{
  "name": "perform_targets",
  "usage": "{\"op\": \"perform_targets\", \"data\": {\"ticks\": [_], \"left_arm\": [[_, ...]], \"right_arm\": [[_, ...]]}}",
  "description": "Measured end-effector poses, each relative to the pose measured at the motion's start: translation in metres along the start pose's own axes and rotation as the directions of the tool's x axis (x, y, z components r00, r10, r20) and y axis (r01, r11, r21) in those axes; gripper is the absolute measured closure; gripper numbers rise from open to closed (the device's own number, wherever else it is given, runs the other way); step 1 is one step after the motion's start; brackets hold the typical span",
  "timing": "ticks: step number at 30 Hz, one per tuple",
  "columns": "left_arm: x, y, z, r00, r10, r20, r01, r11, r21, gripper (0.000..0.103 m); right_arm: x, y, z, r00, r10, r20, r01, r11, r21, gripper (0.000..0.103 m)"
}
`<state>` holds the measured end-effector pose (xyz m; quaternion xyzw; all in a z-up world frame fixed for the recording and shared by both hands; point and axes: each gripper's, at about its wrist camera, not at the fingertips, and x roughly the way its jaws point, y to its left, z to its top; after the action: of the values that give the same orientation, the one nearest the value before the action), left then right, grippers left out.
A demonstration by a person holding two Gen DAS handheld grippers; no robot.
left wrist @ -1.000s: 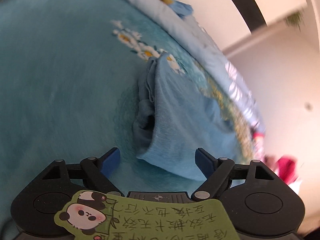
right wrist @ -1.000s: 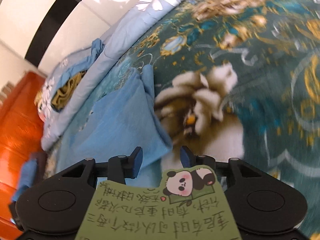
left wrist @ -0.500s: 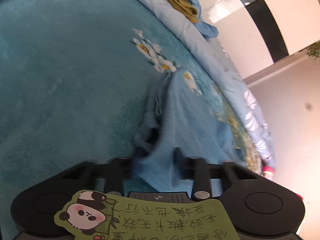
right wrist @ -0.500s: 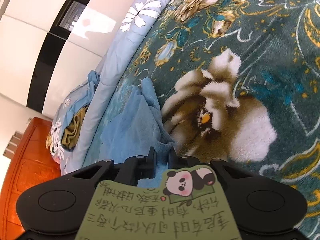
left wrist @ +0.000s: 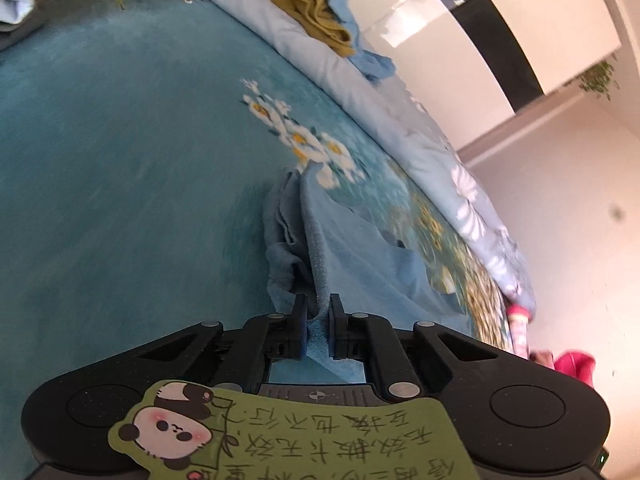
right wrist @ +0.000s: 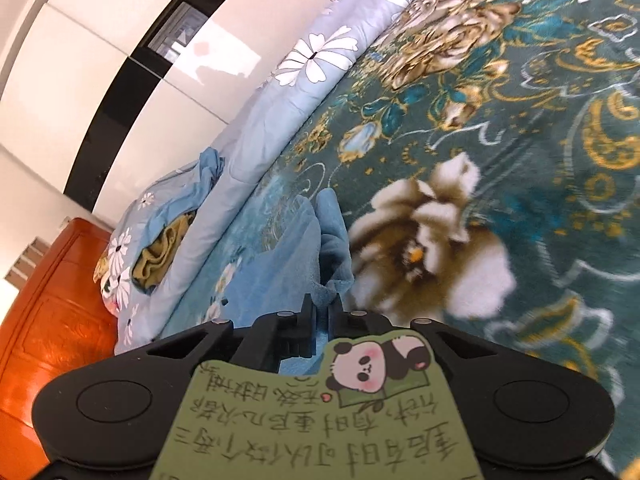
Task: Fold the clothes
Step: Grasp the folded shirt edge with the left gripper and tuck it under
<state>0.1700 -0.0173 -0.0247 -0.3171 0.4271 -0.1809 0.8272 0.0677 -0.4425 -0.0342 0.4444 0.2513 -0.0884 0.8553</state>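
A light blue garment (left wrist: 352,256) lies on a teal floral blanket (left wrist: 120,160) that covers the bed. In the left wrist view my left gripper (left wrist: 319,310) is shut on the garment's near corner, which rises off the blanket as a taut ridge. In the right wrist view my right gripper (right wrist: 322,308) is shut on another corner of the same blue garment (right wrist: 296,248), and the cloth runs up and away from the jaws. The middle of the garment still rests on the blanket.
A pale blue flowered quilt (left wrist: 400,120) is bunched along the far side of the bed, with an olive and blue clothes pile (left wrist: 316,12) on it. An orange wooden headboard (right wrist: 44,312) stands at the left. Something pink (left wrist: 572,364) lies near the bed's edge.
Both grippers closed from open onto the garment's corners, then lifted. The cloth now rises from the blanket, and both views have tilted up toward the wall.
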Motion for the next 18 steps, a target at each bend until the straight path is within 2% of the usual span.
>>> {"op": "perform_targets", "data": {"ticks": [4,7,11,12,16,18], "left_arm": [[-0.013,0.010,-0.027,0.999,0.033,-0.041,-0.030,0.997,0.075,0.096],[-0.011,0.020,-0.034,0.996,0.051,-0.067,-0.045,0.995,0.093,0.095],[-0.015,0.022,-0.030,0.997,0.060,-0.048,-0.052,0.986,0.156,0.092],[-0.017,0.021,-0.028,0.997,0.059,-0.046,-0.050,0.984,0.172,0.090],[-0.033,0.019,-0.020,0.997,0.079,0.014,-0.080,0.971,0.226,0.062],[-0.035,0.012,-0.012,0.993,0.101,0.061,-0.115,0.943,0.311,0.058]], "right_arm": [[-0.027,-0.015,-0.018,0.999,-0.031,-0.030,0.030,0.999,-0.030,0.098],[-0.026,-0.026,-0.026,0.996,-0.060,-0.069,0.058,0.998,-0.028,0.097],[-0.027,-0.036,-0.029,0.994,-0.055,-0.095,0.055,0.998,-0.006,0.087],[-0.030,-0.037,-0.028,0.994,-0.054,-0.093,0.053,0.999,-0.006,0.087],[-0.045,-0.038,-0.022,0.995,-0.066,-0.071,0.063,0.997,-0.043,0.078],[-0.053,-0.037,-0.017,0.996,-0.067,-0.055,0.063,0.995,-0.075,0.065]]}}
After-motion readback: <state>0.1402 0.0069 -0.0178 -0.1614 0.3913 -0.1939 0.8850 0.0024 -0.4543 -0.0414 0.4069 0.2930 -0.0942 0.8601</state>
